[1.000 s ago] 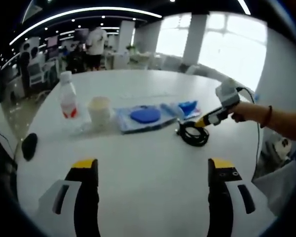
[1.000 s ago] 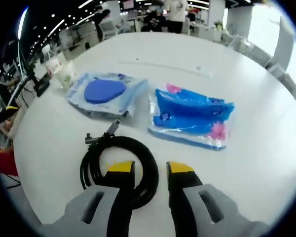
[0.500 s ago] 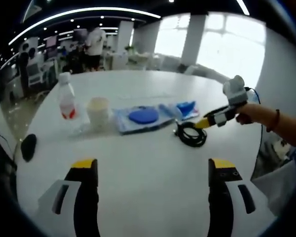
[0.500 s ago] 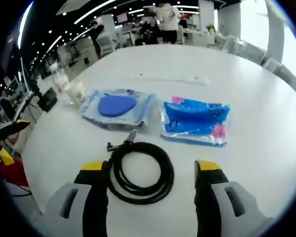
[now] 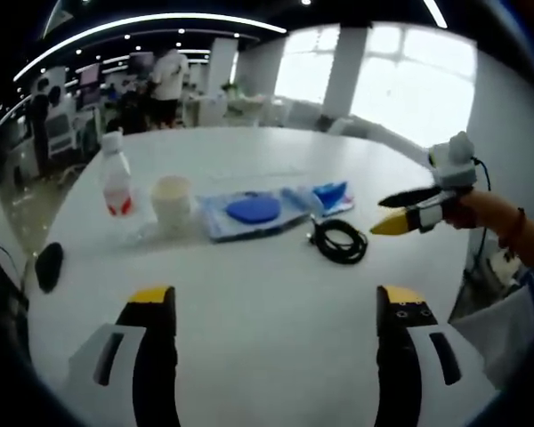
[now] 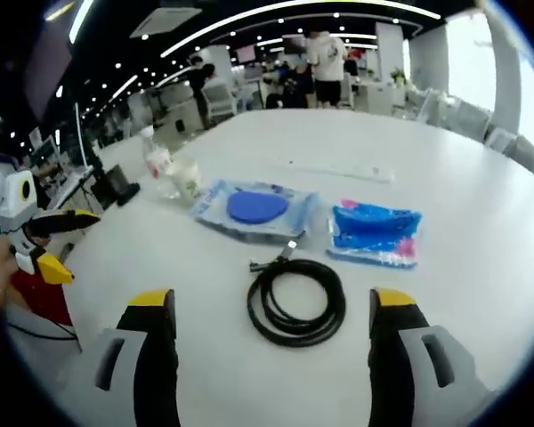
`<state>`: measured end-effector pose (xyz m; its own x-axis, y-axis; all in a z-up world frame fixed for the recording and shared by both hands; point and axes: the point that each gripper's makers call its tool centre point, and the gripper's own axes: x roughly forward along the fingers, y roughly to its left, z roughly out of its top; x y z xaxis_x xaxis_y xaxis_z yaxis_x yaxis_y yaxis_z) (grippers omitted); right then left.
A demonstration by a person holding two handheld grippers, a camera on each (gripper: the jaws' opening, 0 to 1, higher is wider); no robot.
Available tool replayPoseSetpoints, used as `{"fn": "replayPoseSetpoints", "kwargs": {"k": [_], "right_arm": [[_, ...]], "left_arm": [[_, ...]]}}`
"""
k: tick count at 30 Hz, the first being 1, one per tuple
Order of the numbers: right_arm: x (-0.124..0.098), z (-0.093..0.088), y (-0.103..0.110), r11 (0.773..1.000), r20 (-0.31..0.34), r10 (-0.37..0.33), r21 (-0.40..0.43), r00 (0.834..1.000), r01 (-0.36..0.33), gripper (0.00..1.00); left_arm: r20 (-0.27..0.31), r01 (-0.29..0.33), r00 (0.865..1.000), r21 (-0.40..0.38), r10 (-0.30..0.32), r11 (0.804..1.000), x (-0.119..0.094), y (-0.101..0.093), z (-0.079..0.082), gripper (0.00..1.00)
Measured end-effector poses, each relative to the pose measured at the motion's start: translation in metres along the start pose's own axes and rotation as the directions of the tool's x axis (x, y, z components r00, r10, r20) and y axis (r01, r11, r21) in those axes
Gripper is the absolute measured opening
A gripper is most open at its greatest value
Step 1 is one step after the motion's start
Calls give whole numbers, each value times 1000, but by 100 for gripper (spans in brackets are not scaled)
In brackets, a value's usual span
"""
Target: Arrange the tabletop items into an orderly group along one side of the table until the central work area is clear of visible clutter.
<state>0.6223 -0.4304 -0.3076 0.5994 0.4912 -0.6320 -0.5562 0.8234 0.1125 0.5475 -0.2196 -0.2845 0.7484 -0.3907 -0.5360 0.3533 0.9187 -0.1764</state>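
Note:
A black cable coil (image 6: 296, 301) lies on the white table (image 6: 463, 294), just ahead of my right gripper (image 6: 271, 302), which is open and holds nothing. Beyond the coil are a clear pack with a blue disc (image 6: 254, 209) and a blue packet (image 6: 376, 233). In the left gripper view a bottle (image 5: 116, 182), a cup (image 5: 171, 203), the disc pack (image 5: 249, 212), the blue packet (image 5: 334, 194) and the coil (image 5: 340, 242) form a row. My left gripper (image 5: 275, 298) stands open over bare table. The right gripper (image 5: 409, 212) hovers right of the coil.
A black mouse (image 5: 49, 265) lies near the table's left edge. A thin white strip (image 6: 338, 169) lies farther back on the table. The left gripper (image 6: 36, 236) shows at the left, held by a hand. People and office chairs stand beyond the table.
My right gripper opened off the cable coil and drew back from it, so the coil now lies free on the table. The left gripper has stayed in place.

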Motion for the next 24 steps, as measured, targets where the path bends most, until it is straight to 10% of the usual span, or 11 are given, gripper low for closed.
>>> {"fn": "replayPoseSetpoints", "kwargs": {"k": [24], "right_arm": [[-76, -7, 45, 1000, 127, -27, 13, 992, 26, 99]], "left_arm": [[24, 33, 999, 30, -34, 999, -32, -27, -3, 90]]}}
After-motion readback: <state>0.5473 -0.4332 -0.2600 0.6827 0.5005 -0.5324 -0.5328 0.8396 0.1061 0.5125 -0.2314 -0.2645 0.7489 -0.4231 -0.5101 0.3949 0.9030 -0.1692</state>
